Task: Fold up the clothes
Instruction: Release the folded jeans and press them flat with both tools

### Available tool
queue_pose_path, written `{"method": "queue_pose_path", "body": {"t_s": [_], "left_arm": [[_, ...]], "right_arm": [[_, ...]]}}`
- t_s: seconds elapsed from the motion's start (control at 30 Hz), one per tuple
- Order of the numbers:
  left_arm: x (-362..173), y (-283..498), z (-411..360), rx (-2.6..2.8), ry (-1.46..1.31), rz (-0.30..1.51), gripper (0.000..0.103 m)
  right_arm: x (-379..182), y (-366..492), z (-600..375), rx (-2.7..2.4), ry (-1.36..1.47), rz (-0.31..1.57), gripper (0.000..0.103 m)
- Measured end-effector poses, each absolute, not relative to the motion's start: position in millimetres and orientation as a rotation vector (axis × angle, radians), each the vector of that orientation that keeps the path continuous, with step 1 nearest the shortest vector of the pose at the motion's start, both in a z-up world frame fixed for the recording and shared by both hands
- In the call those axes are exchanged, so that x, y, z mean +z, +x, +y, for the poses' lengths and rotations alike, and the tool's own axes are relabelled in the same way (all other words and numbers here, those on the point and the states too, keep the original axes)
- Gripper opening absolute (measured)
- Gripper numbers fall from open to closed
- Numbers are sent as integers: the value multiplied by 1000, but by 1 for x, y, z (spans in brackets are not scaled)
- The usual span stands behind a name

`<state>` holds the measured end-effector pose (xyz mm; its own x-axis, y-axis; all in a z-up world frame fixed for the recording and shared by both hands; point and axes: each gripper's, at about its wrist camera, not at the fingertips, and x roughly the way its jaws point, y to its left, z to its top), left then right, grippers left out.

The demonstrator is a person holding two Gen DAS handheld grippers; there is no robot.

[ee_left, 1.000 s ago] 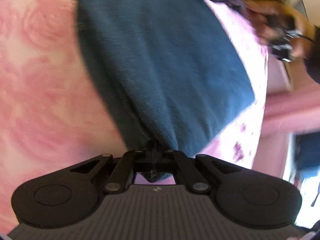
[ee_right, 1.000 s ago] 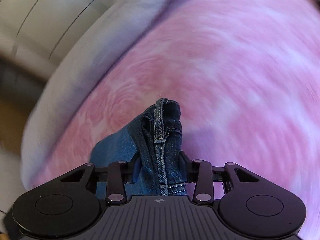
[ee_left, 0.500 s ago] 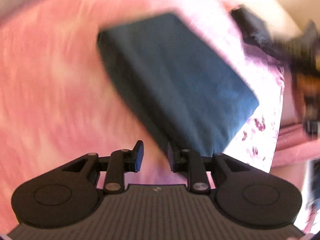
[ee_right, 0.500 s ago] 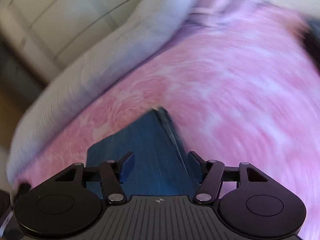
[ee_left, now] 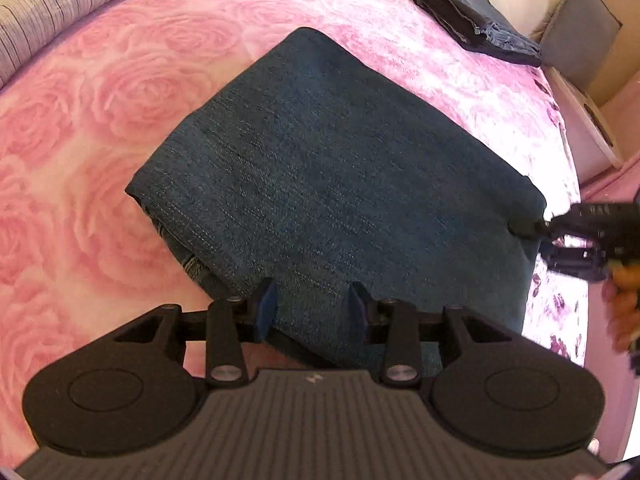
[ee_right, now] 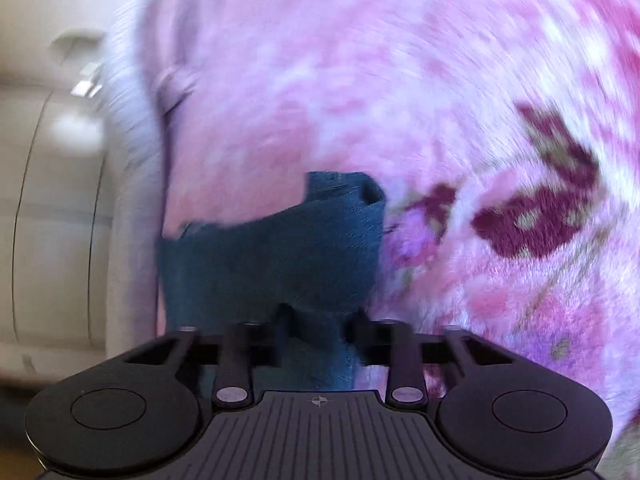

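A pair of dark blue jeans (ee_left: 340, 168), folded into a rectangle, lies flat on the pink rose blanket (ee_left: 100, 100). My left gripper (ee_left: 312, 308) is open at the jeans' near edge, with denim lying between its fingers. At the far right, my right gripper (ee_left: 526, 227) meets the jeans' right corner, a person's hand (ee_left: 624, 280) behind it. The right wrist view is blurred: the right gripper (ee_right: 320, 326) has its jaws close together on a fold of the jeans (ee_right: 272, 252), which rise a little off the blanket (ee_right: 360, 80).
A second pair of folded jeans (ee_left: 472, 16) lies at the bed's far right, by a grey pillow (ee_left: 580, 28). Striped fabric (ee_left: 52, 0) lies at the far left. The bed's edge runs along the right, with white furniture (ee_right: 52, 200) beyond.
Both grippers let go of the jeans, which dropped flat onto the blanket. My left gripper has opened wider at the near edge. My right gripper opened, then narrowed on the corner.
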<state>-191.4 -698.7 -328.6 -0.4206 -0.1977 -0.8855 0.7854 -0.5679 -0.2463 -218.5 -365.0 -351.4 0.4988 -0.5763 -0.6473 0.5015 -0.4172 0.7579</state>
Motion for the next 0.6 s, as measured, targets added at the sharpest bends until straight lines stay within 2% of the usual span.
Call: {"method": "queue_pose_path", "body": {"t_s": [0.07,0.23,0.37,0.43,0.47,0.6], "left_arm": [[-322,-198,-694,-2043,1131,909,34],[-321,-236,-675,-2138,1178,895,34],[-321,-253,-668,-2176,1225,826,35],[-312,-249,-666,-2197,1242,761,35],[-308,-246,-667,-2204,1245,729,35],[-306,-231,-678,-2206,1248,660,35]], "right_arm": [[-351,-224,-380,-1181,1629,-68,12],[-325,-273,-470,-1167,1473,51,12],[-330,-275,-544,-1082,1337,367,20],[-321,-265,-543,-1082,1229,467,23],[-314,-260,-532,-1110,1183,479,29],[-296,-247,-460,-1191,1062,451,30]]}}
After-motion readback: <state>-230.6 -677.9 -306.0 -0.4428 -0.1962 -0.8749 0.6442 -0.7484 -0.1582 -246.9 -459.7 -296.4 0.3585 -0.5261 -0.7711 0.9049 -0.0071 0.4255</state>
